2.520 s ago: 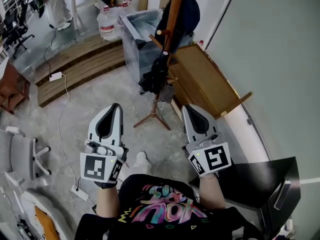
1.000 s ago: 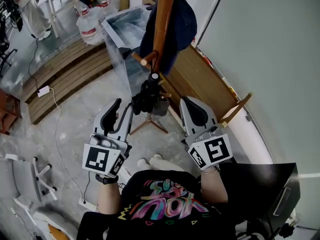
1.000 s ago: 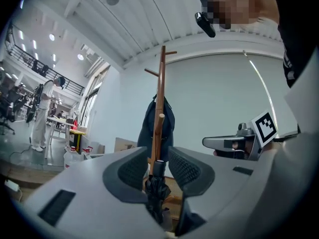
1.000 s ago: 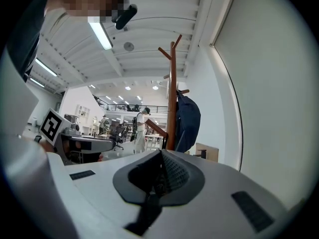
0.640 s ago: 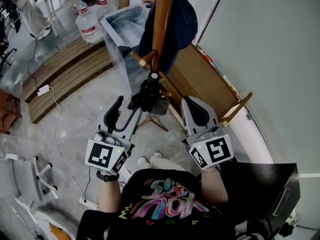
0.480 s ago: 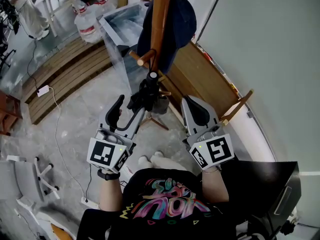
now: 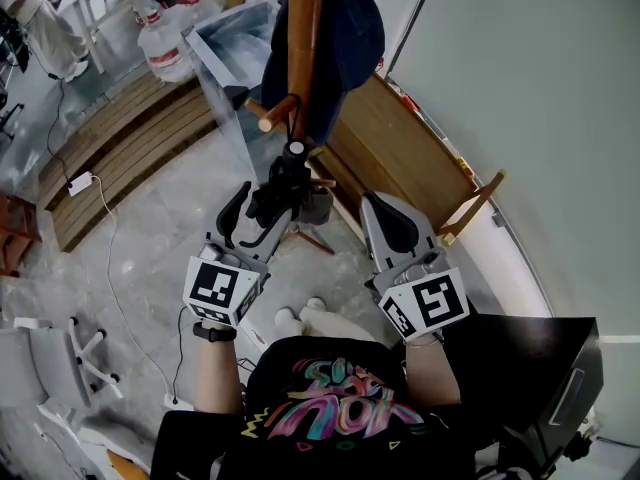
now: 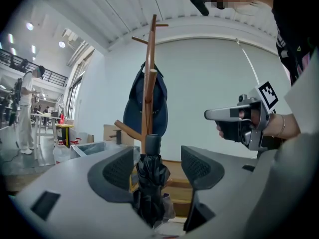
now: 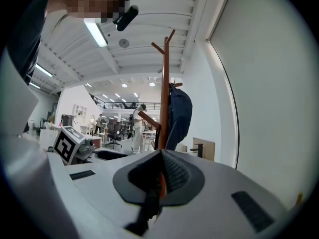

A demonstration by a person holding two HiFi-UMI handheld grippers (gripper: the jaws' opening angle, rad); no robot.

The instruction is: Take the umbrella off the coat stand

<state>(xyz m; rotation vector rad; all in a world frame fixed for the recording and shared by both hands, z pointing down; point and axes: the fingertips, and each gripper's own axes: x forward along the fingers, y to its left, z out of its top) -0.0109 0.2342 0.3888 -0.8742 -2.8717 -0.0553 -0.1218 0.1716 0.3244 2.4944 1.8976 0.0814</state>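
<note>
A folded black umbrella (image 7: 285, 188) hangs upright from a peg of the wooden coat stand (image 7: 300, 38). My left gripper (image 7: 258, 218) reaches level at it. Its jaws are opening, and the umbrella (image 8: 149, 183) stands between them. The left pad lies close beside the fabric and the right pad stands clear. In the left gripper view, the left gripper (image 8: 157, 166) faces the stand's pole (image 8: 148, 83). My right gripper (image 7: 392, 226) hovers to the right of the stand. It is shut with nothing in it. The right gripper (image 9: 160, 171) shows its pads together, with the pole (image 9: 164, 93) beyond.
A dark blue garment (image 7: 345, 28) hangs high on the stand. A clear plastic bin (image 7: 235, 58), water jugs (image 7: 160, 48) and wooden planks (image 7: 130, 138) lie behind it. A wooden board (image 7: 400, 158) leans on the wall at right. An office chair (image 7: 50, 358) stands at lower left.
My left gripper has sunk and moved in toward the stand. Its jaws have spread apart around the umbrella. The right gripper has barely moved.
</note>
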